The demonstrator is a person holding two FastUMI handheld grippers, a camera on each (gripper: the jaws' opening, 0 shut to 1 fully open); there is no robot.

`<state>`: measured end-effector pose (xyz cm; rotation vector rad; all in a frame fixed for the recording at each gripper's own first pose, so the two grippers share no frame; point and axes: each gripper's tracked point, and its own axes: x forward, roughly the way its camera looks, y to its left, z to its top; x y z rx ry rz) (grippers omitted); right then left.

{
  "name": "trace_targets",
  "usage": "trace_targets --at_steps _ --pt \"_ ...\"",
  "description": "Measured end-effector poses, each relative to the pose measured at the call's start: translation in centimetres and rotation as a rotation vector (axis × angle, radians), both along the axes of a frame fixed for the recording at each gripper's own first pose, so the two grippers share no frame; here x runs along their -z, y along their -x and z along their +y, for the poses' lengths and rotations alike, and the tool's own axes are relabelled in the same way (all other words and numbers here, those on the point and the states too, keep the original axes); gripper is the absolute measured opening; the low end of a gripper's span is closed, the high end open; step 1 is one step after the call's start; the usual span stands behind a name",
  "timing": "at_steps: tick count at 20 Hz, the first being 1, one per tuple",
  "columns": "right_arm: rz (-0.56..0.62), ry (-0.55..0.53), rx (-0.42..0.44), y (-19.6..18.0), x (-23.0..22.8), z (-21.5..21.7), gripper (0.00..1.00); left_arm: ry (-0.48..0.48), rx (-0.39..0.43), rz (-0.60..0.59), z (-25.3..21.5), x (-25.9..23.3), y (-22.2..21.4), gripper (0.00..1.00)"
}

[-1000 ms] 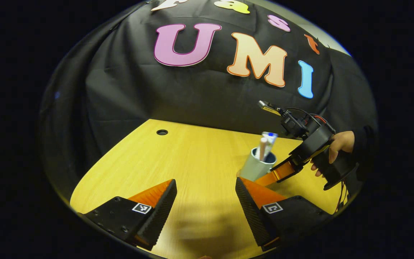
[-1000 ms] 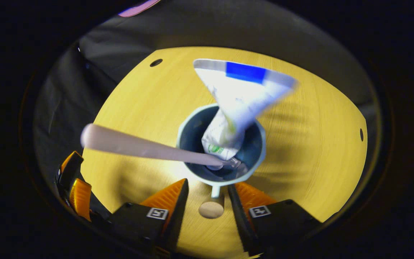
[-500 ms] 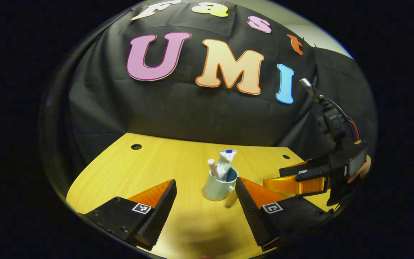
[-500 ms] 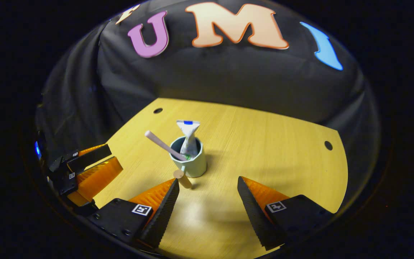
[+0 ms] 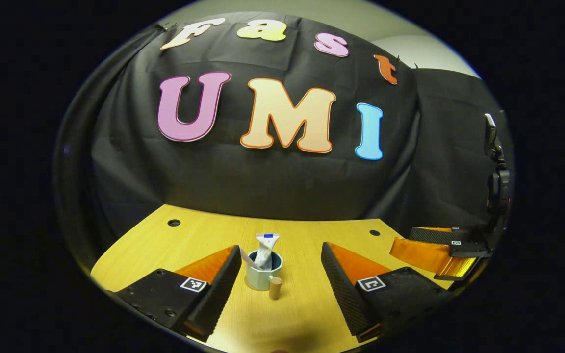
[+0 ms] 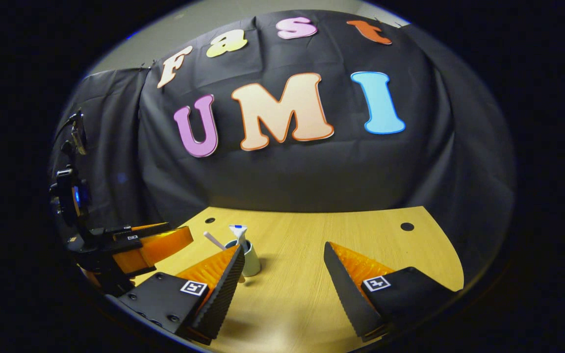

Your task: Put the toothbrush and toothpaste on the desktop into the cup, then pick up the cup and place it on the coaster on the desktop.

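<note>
The cup [image 5: 263, 274] stands upright on the wooden desktop [image 5: 307, 235], a pale mug with a darker inside; the toothpaste [image 5: 265, 250] rises out of it, its flat crimped end uppermost, and the toothbrush [image 5: 249, 259] leans out over the rim toward the left side of the left gripper view; a small wooden cylinder [image 5: 275, 288], which looks like the cup's handle, juts from the side of the cup nearest the camera; whether a coaster lies under the cup cannot be told.

In the left gripper view the cup sits beyond the left gripper [image 5: 281, 272], between the lines of its two fingers and nearer the left finger, touching neither; the jaws are spread wide with nothing between them.

In the right gripper view the cup [image 6: 250, 259] stands just past the tip of the left finger of the right gripper [image 6: 284, 274], partly hidden by it, well off to the left of the gap; these jaws too are spread apart and hold nothing.
</note>
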<state>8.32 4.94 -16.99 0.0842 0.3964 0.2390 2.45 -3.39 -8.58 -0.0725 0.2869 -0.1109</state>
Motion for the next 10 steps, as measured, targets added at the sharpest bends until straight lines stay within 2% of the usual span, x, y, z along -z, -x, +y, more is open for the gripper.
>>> trace_targets --at_steps 10 --pt "-0.099 -0.043 0.070 -0.2 -3.6 -3.0 0.99 -0.020 0.019 -0.067 -1.9 -2.5 -0.2 0.94"
